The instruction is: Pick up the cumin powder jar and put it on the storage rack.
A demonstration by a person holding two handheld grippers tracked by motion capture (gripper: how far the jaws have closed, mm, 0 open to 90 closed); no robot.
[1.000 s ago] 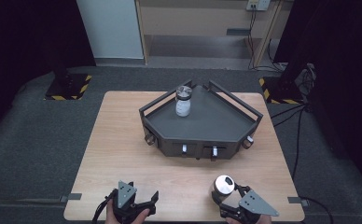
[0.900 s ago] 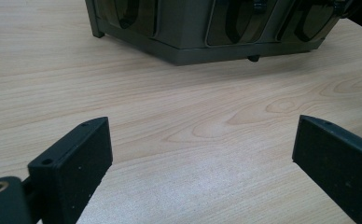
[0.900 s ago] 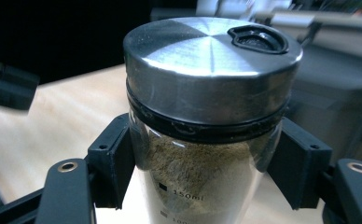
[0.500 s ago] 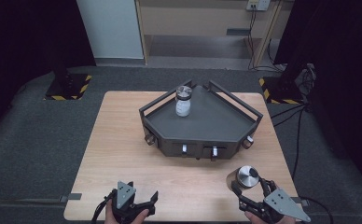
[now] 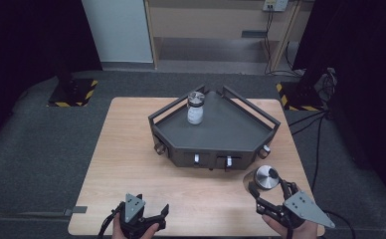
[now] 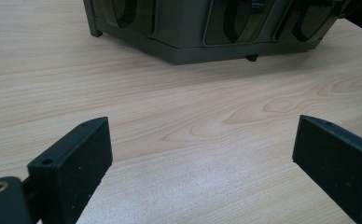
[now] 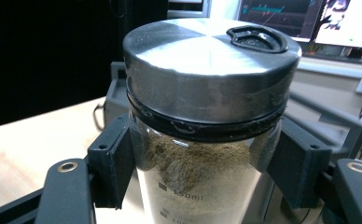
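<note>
Right hand-held gripper [image 5: 261, 191] clamps the spice jar [image 5: 260, 180] just under its steel lid, upright, near the dark tray [image 5: 216, 133], while the left hand-held gripper [image 5: 144, 219] waits open and empty

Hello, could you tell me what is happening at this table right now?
A person works with a gripper in each hand. The right gripper is clamped on a glass spice jar with a metal lid and brownish powder inside, holding it upright near the front right of the wooden table. The left gripper rests open and holds nothing at the front edge. A second jar stands on the dark angular rack at mid-table.
</note>
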